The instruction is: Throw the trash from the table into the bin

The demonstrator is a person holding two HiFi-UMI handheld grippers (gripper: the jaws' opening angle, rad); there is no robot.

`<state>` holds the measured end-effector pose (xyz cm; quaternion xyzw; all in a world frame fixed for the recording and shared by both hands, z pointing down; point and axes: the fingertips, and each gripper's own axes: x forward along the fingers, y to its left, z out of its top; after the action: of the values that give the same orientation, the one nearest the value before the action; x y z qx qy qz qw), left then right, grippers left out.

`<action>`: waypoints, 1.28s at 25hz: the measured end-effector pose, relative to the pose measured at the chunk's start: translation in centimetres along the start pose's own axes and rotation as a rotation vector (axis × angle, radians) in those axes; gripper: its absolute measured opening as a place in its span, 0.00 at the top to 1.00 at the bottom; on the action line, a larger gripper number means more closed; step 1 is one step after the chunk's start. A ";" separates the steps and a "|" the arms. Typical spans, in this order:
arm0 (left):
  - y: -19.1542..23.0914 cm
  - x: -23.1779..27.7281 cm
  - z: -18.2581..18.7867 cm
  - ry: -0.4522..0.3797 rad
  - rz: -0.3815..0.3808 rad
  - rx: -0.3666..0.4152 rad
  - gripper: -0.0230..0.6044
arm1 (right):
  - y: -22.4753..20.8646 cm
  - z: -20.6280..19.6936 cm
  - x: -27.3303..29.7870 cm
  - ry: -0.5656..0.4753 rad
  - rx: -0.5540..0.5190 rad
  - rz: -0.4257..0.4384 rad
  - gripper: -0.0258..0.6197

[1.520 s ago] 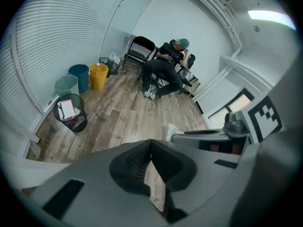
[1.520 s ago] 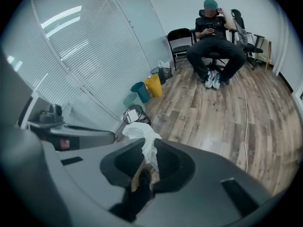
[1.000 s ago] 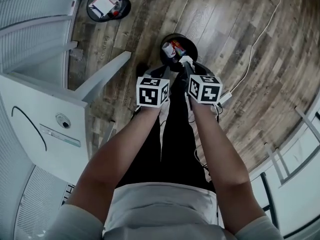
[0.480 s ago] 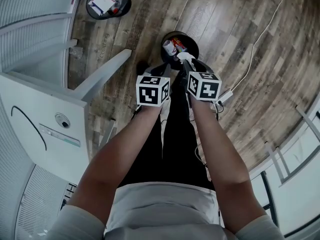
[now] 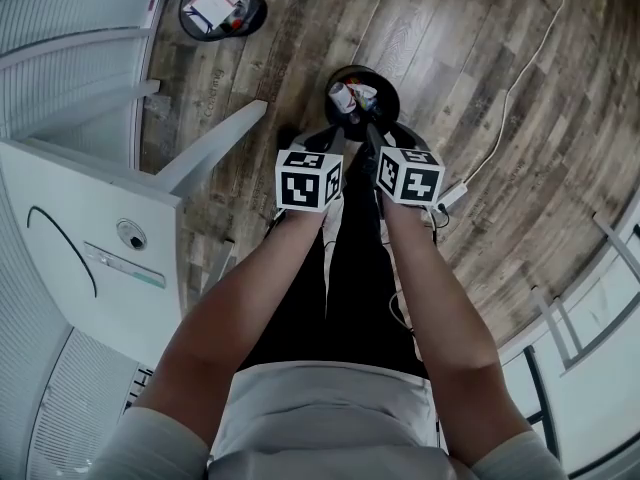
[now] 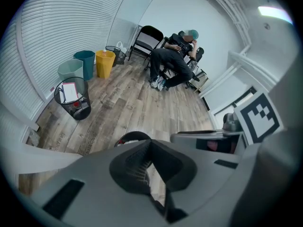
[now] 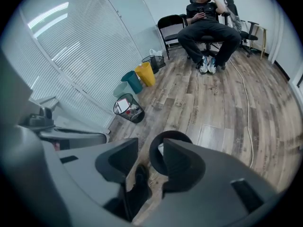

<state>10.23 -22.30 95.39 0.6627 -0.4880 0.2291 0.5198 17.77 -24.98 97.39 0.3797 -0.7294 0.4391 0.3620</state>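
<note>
A black round bin (image 5: 358, 95) stands on the wood floor just beyond both grippers, with crumpled white and red trash (image 5: 346, 96) inside. My right gripper (image 5: 368, 132) hangs over the bin's near rim. Its jaws have just been opening and nothing is between them. In the right gripper view the bin (image 7: 176, 135) shows through the gap of that gripper (image 7: 150, 148). My left gripper (image 5: 335, 140) is beside it with its jaws together and empty; its own view shows the gripper (image 6: 149, 150) above the bin's rim (image 6: 135, 135).
A white table (image 5: 90, 238) with a slanted leg (image 5: 210, 148) is at the left. A second mesh bin (image 5: 222, 6) holding paper stands farther off. A white cable (image 5: 510, 88) runs across the floor. A seated person (image 7: 208, 32) and coloured bins (image 7: 142, 74) are across the room.
The white crumpled piece held by the right gripper above the bin has dropped into it. The right jaws have spread apart. Both hands stayed in place.
</note>
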 end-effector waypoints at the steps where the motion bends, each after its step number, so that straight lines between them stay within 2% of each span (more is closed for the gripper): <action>1: -0.1 -0.2 0.1 -0.001 0.000 0.003 0.95 | 0.1 0.1 -0.2 -0.002 -0.001 0.000 0.72; 7: -1.8 -1.8 1.8 -0.029 -0.013 0.040 0.95 | 0.9 1.7 -2.4 -0.039 -0.009 0.004 0.72; 14: -3.9 -3.8 5.7 -0.090 -0.014 0.063 0.95 | 1.9 4.5 -5.3 -0.088 0.002 0.011 0.72; 18: -5.3 -5.0 7.9 -0.126 -0.010 0.082 0.95 | 3.3 6.6 -7.5 -0.134 0.007 0.042 0.72; 25: -8.2 -7.6 11.4 -0.181 -0.021 0.086 0.95 | 5.1 11.5 -13.0 -0.268 -0.054 0.035 0.94; 32: -11.5 -11.3 16.9 -0.267 -0.023 0.103 0.95 | 6.5 16.9 -18.7 -0.376 -0.066 0.049 0.95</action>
<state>12.21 -33.31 74.91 0.7187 -0.5327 0.1576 0.4182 17.28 -33.90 72.94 0.4253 -0.8072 0.3447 0.2208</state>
